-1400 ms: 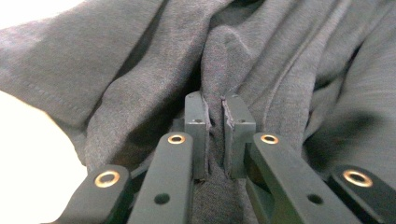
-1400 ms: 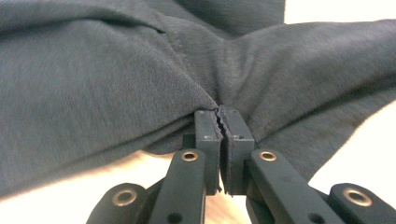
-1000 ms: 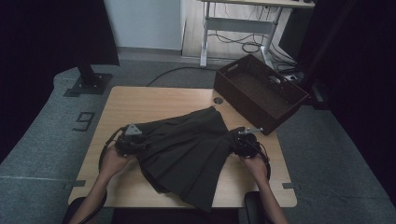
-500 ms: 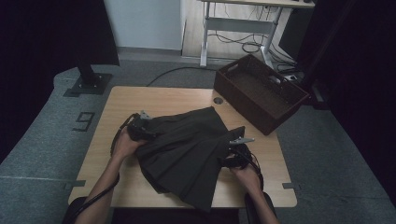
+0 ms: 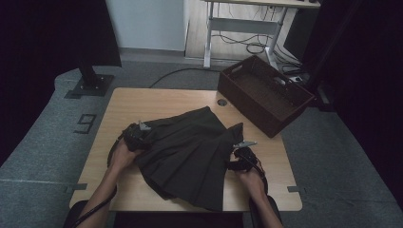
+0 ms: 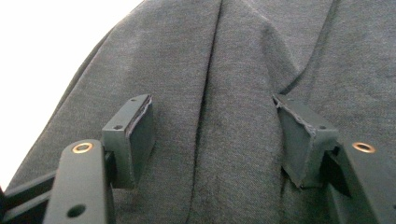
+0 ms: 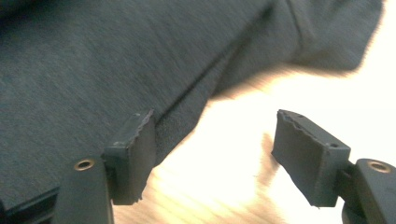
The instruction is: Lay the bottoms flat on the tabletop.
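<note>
a dark grey pleated fabric skirt point(image 5: 190, 152) is lying spread across the middle of the light wooden surface point(image 5: 157, 102), its narrow waist end pointing toward the far edge and its wide hem fanning out toward the person's side, with one corner hanging slightly past the near edge. the left gripper point(image 5: 138, 135) is sitting at the skirt's left edge near the waist, with the person's left hand point(image 5: 122, 154) wrapping around it from behind. in the left gripper view the jaws are standing apart over the pleats of the cloth, the pads point(image 6: 140, 135) not pinching anything, having just been closing a little; the fabric is lying between and beneath them without being squeezed. the right gripper point(image 5: 240, 154) is sitting at the skirt's right edge, just beside the cloth, held by the person's right hand point(image 5: 252, 178). in the right gripper view its jaws are also standing open, having just been closing a little, with one pad at the skirt's edge and the other over bare wood, so nothing is being gripped. a dark brown woven rectangular basket point(image 5: 266, 95) is resting at the far right corner of the surface, partly overhanging it, well apart from the skirt and both grippers
</note>
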Tool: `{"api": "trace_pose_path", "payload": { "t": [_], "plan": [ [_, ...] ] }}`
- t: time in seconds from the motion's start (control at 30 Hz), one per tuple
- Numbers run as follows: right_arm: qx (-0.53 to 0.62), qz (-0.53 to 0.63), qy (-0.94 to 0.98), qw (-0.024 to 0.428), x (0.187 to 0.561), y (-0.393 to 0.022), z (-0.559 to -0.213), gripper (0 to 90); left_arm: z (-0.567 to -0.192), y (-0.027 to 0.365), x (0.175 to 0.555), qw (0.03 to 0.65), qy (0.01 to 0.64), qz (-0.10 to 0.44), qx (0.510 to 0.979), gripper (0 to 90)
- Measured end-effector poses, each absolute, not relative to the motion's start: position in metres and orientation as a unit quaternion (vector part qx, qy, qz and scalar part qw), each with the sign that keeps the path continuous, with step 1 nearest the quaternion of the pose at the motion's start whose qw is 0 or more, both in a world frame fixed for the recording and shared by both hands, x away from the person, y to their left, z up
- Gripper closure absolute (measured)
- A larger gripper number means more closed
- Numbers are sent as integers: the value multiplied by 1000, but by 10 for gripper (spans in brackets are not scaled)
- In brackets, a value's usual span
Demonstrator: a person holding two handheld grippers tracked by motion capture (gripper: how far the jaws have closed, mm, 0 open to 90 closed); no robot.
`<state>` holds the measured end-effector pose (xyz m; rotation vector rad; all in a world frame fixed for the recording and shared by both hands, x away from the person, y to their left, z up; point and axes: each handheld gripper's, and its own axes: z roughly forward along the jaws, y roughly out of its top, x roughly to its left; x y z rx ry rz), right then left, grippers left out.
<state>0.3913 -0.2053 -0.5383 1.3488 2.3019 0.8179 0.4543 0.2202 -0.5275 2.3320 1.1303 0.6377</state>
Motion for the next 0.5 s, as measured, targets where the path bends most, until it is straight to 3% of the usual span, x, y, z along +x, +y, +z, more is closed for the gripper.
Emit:
{"api": "trace_pose_path", "payload": {
  "t": [0.5],
  "plan": [
    [514, 263, 793, 194, 404, -251, -535, 411, -528, 252, 395, 237, 444, 236, 831, 344]
  ]
}}
